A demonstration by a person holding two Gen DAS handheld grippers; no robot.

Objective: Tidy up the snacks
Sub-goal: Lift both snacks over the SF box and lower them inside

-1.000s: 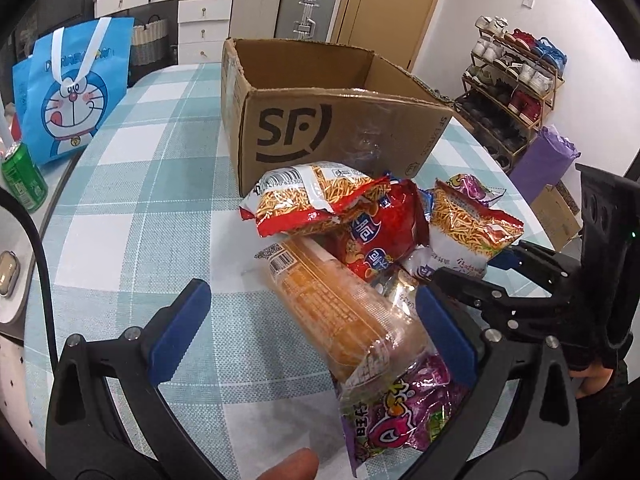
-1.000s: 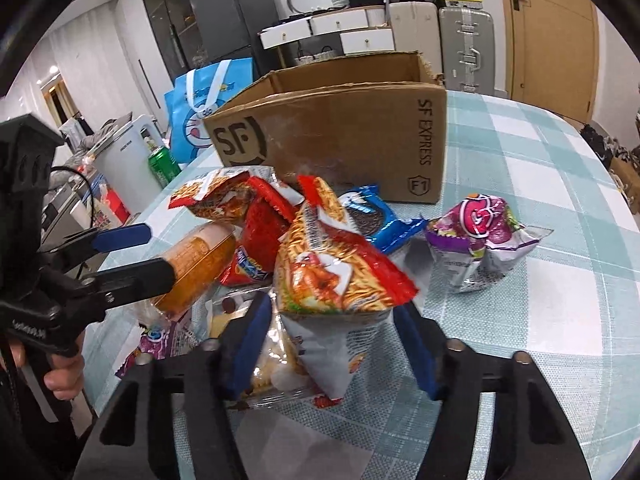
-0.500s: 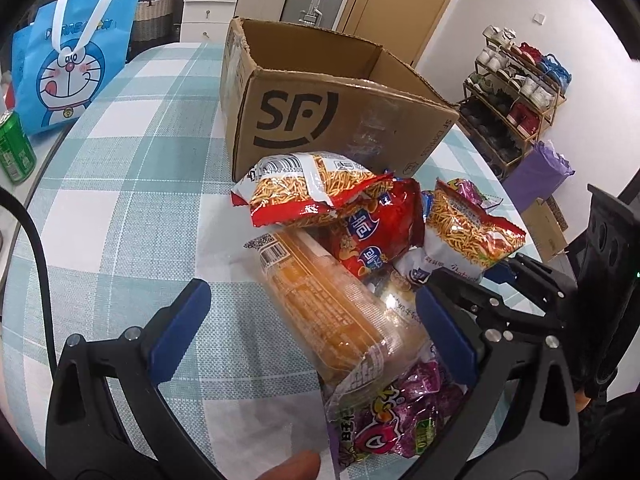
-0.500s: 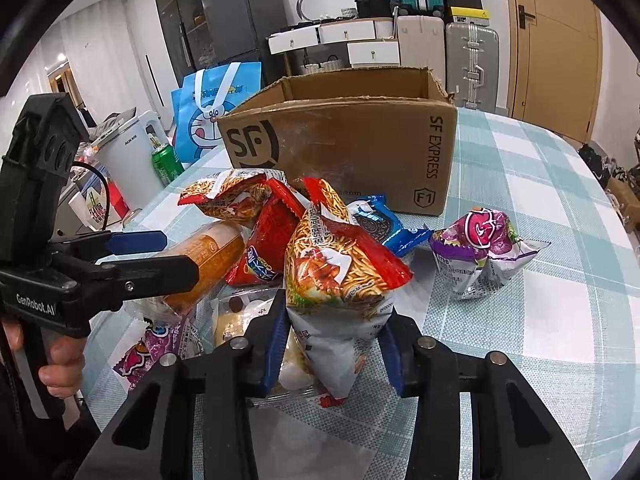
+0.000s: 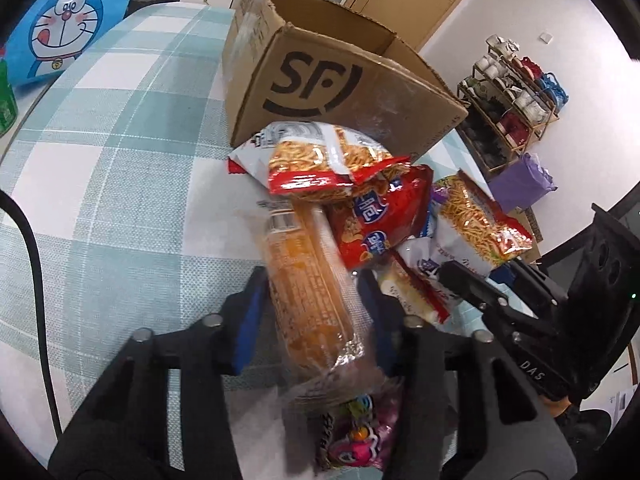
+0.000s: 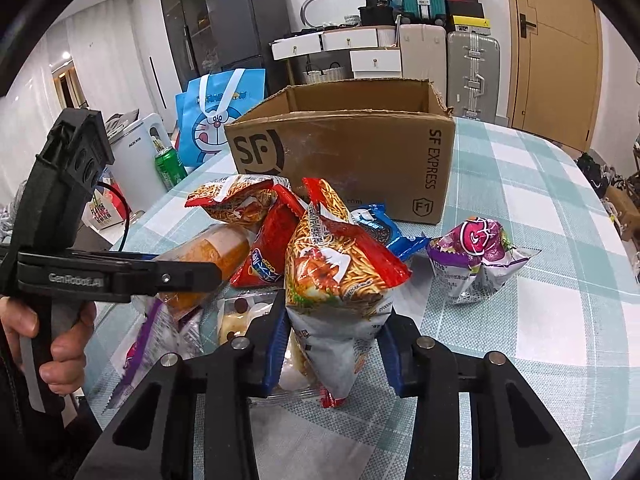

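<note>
Landmark: open brown cardboard box [image 6: 344,160] printed "SF EXPRESS", upright on bench [image 6: 560,208] covered in teal-and-white checked cloth.

Left claw [image 5: 312,312]: closed on long clear-wrapped orange bread roll [image 5: 308,280], blue pads pressed to both sides of the wrapper; roll pointing toward the box. Same claw seen side-on in right wrist view [image 6: 188,276], held by a bare hand [image 6: 60,344].

Right claw [image 6: 332,344]: closed on tall noodle-snack bag, red top with white lower half [image 6: 340,280], gripped at the white lower part, bag upright in front of the box. Same claw in left wrist view [image 5: 484,280], to the right of the roll.

Snack pile, in front of the box:
- 1 red-and-white noodle-snack bag [image 5: 320,160], lying flat, nearest the box's front corner.
- 1 red chip bag with blue label [image 5: 380,220], beneath that bag, beside the roll.
- 1 blue cookie packet [image 6: 380,228], just behind the gripped bag, near the box.
- 1 purple-and-silver puffed bag [image 6: 476,260], standing apart, to the right of the pile in right wrist view.
- 1 pink-purple candy bag [image 5: 356,432], under the near end of the roll, farthest from the box.
- 1 clear packet of pale round pieces [image 6: 236,320], low in the pile, contents unclear.

Left of the box: blue cartoon-cat tote bag [image 6: 216,120], green drink can [image 6: 168,168].
</note>
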